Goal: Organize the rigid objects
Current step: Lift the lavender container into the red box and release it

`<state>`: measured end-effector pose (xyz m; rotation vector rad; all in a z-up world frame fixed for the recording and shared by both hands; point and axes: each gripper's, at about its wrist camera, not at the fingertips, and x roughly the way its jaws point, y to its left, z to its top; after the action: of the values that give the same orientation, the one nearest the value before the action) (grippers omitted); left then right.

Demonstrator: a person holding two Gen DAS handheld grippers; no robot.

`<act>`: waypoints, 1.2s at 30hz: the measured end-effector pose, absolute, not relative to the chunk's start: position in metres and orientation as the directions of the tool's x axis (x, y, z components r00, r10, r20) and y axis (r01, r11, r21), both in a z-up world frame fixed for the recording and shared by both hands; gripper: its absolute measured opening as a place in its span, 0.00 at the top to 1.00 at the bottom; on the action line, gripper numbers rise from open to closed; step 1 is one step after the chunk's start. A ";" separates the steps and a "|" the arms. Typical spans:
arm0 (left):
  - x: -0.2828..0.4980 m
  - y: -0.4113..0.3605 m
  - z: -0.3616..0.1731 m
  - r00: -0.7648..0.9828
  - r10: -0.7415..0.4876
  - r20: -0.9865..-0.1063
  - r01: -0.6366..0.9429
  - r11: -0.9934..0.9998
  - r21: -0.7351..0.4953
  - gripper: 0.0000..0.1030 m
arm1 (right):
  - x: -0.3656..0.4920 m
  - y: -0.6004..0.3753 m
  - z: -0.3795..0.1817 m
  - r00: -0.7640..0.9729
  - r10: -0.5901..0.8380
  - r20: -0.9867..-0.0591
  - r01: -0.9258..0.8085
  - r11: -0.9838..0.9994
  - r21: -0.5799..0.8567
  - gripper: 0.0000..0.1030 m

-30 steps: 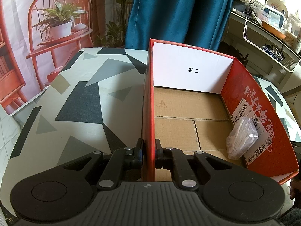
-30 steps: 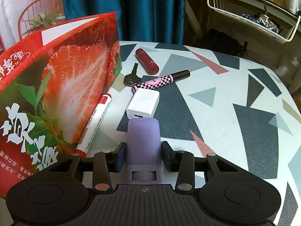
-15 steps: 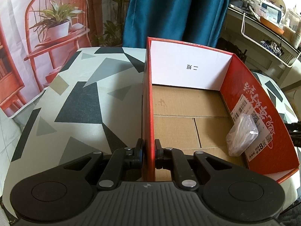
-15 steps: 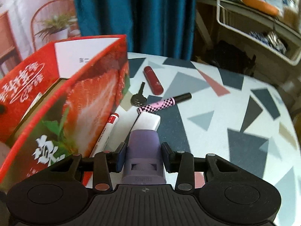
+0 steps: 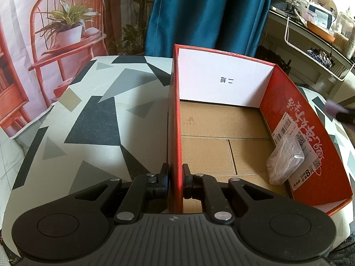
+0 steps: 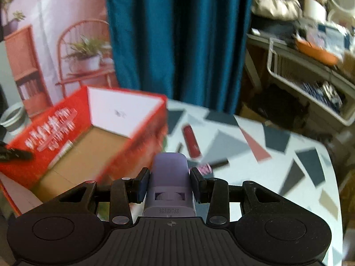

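Note:
My left gripper [image 5: 175, 178] is shut on the left wall of the red cardboard box [image 5: 175, 115], near its front corner. A clear plastic packet [image 5: 285, 163] leans against the box's right inner wall. My right gripper [image 6: 169, 182] is shut on a purple rectangular device [image 6: 169, 177] and holds it in the air above the table, right of the box [image 6: 124, 146]. On the table beyond lie a dark red tube [image 6: 191, 141], a pink checked pen [image 6: 209, 166] and a key [image 6: 179, 148], all blurred.
The table has a grey, black and white triangle cloth [image 5: 93, 119]. A blue curtain [image 5: 204, 15] hangs behind. A shelf with a white wire basket [image 6: 310, 93] stands at the right. A red chair with a plant [image 5: 66, 35] is at the back left.
My right gripper has risen with the purple device and tilted toward the box, so the box's inside now shows. The left gripper keeps its hold on the box wall.

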<state>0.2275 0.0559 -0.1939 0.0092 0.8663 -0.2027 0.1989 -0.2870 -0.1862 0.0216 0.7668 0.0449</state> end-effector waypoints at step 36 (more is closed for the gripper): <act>0.228 0.058 -0.195 0.633 -0.180 -0.753 0.183 0.980 -0.080 0.87 | 0.248 -0.198 -0.198 0.663 0.221 -0.716 -0.467 0.869 -0.164 0.63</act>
<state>0.2285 0.0578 -0.1948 0.0042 0.8610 -0.2077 0.2480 -0.1984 -0.1979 -0.3515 0.7525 0.3979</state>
